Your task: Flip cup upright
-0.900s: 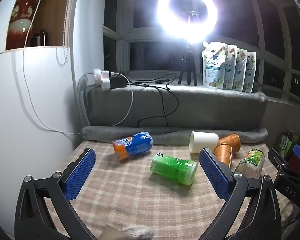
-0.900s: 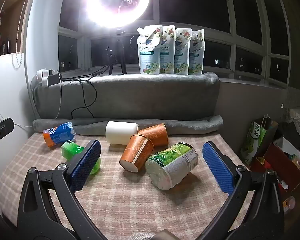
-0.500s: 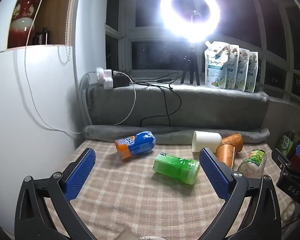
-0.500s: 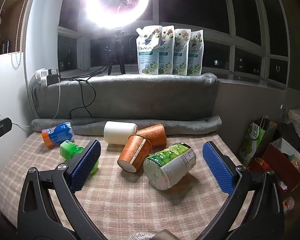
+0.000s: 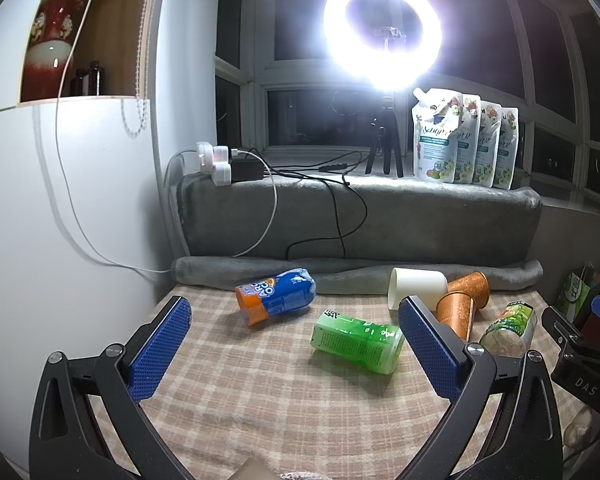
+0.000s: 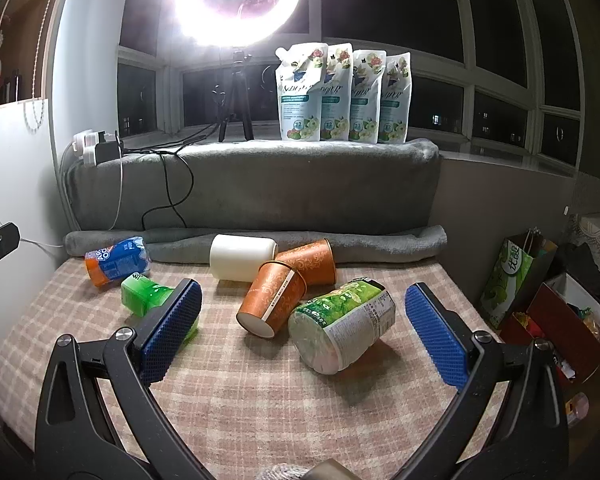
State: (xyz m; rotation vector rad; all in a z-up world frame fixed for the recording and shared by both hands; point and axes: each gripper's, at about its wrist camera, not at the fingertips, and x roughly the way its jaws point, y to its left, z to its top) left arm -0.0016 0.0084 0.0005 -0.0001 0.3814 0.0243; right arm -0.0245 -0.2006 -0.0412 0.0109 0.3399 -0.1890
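Observation:
Several cups lie on their sides on a checked cloth (image 6: 260, 392). A white cup (image 6: 242, 258) lies at the back, with two orange patterned cups (image 6: 274, 300) (image 6: 312, 266) beside it. A green-and-white labelled cup (image 6: 342, 326) lies nearest my right gripper (image 6: 300, 322), which is open and empty just short of it. A blue-and-orange cup (image 5: 276, 296) and a green cup (image 5: 356, 340) lie in front of my left gripper (image 5: 296, 344), which is open and empty above the cloth.
A grey rolled blanket (image 5: 356, 272) and grey padded ledge (image 6: 260, 188) border the back. Cables and a power strip (image 5: 228, 164) hang at the back left. A ring light (image 5: 382, 36) and detergent pouches (image 6: 340, 96) stand on the sill. Bags and boxes (image 6: 540, 300) sit right of the table.
Both grippers have drifted slightly; in the left view the cups sit a little lower and farther right. The jaws stay open and no cup has moved.

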